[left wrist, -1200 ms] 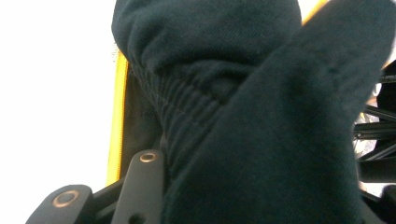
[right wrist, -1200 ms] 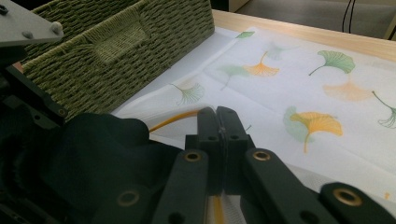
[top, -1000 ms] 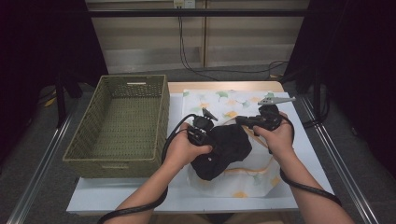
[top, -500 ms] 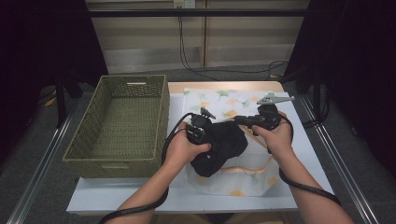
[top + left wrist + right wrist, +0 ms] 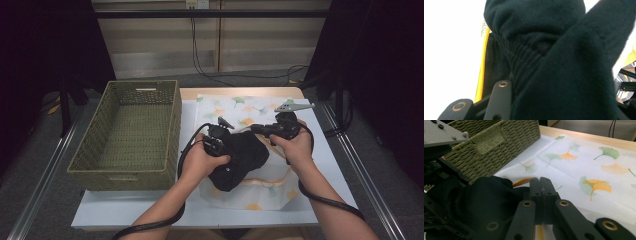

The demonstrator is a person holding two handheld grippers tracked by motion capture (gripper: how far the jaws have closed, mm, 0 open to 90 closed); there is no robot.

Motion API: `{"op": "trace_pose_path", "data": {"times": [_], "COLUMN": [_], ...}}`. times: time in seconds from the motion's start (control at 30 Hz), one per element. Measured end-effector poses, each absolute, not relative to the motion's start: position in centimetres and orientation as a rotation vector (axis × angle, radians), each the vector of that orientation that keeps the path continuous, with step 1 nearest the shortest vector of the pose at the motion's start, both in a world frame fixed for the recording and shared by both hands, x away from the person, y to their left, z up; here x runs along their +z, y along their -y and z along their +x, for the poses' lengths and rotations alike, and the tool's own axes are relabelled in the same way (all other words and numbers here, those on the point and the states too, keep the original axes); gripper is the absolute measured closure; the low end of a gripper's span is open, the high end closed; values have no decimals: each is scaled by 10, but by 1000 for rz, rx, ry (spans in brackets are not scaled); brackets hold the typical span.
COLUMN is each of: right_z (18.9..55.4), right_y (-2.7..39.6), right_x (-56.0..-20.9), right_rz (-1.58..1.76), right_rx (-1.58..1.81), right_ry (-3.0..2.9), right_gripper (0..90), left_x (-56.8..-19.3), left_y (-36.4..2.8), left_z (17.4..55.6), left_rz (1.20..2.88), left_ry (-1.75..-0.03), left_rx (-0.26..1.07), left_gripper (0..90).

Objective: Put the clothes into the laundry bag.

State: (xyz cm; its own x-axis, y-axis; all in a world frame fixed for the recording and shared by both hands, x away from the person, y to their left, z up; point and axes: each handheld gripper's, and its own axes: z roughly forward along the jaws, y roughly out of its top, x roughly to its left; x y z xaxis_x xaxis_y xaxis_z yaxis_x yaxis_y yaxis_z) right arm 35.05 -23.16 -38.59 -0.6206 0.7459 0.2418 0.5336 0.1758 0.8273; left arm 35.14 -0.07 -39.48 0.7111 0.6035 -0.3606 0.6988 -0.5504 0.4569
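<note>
The left hand-held gripper (image 5: 227, 145) sits just left of centre in the high view, its jaws clamped on a bunched black garment (image 5: 240, 159) whose ribbed fabric crowds its own view. The right hand-held gripper (image 5: 260, 131), at centre right, has its jaws pressed flat together at the garment's upper right edge; whether fabric is pinched there I cannot tell. The garment lies on a leaf-printed cloth (image 5: 235, 107) spread over the table (image 5: 150, 210). A woven basket (image 5: 172, 130) stands at the left.
</note>
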Motion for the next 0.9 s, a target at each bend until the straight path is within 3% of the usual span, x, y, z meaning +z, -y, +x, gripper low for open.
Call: {"op": "trace_pose_path", "data": {"times": [0.47,0.9], "right_z": [349,349], "right_y": [233,230], "right_x": [-387,-380], "right_rz": [1251,1227], "right_rx": [1435,1439], "right_ry": [-2226,-2227], "right_gripper": [900,900], "left_x": [-399,-399], "left_y": [-1,5], "left_z": [354,351], "left_rz": [2317,2303], "left_ry": [-1046,-1025], "left_rx": [-171,-213], "left_gripper": [622,622]}}
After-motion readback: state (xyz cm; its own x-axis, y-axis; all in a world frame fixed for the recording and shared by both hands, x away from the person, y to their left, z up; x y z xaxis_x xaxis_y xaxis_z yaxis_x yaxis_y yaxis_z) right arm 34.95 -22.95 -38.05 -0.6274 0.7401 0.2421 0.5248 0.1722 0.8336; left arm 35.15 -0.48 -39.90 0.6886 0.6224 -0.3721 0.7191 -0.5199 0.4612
